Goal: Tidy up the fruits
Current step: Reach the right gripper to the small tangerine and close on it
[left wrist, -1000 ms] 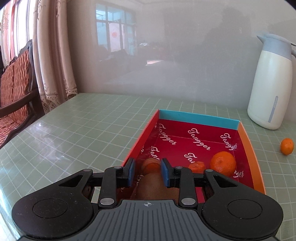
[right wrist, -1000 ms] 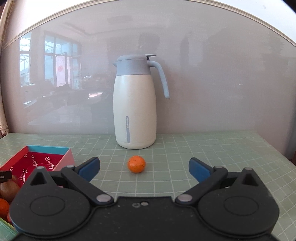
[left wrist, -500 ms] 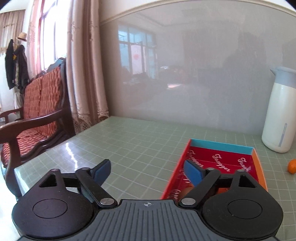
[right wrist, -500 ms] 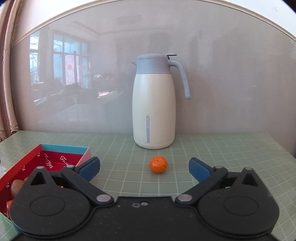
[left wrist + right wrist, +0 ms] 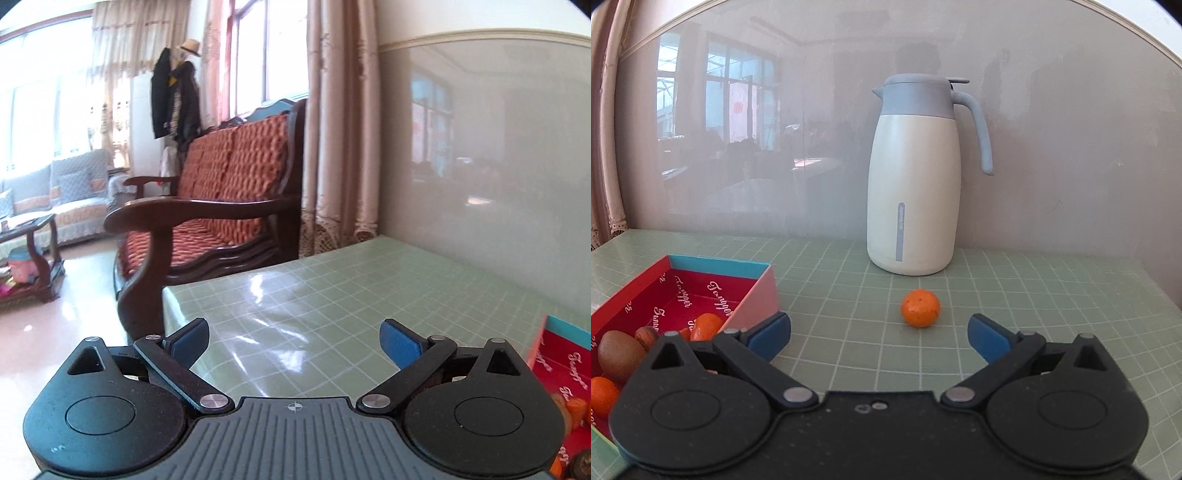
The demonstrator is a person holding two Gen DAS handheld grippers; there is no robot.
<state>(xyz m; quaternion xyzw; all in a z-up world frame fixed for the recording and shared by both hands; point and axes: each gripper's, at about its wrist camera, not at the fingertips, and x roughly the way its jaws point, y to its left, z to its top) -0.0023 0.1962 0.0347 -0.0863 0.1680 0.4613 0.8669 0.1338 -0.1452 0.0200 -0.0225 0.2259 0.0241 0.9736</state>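
Green gridded tablecloth carries 1 loose mandarin [image 5: 920, 308] at 12 o'clock of your right gripper [image 5: 880, 334], whose jaws are spread and empty. It looks light, round, soft-skinned and prone to roll; pinch it gently across the middle. At 12 o'clock behind it stands the jug [image 5: 914, 177]; the red box [image 5: 748, 288] of fruit sits at 9 o'clock. Your left gripper [image 5: 294, 338] has just been opening and holds nothing.

Daylight pours in through the windows [image 5: 269, 55] behind the curtains, blown out nearly white. It streaks glare across the glossy green tabletop [image 5: 295, 306] and the floor. The glass wall panel [image 5: 738, 147] mirrors the room hazily. Both views bow strongly at their dark-cornered edges; the left view looks slightly soft, the right crisp.
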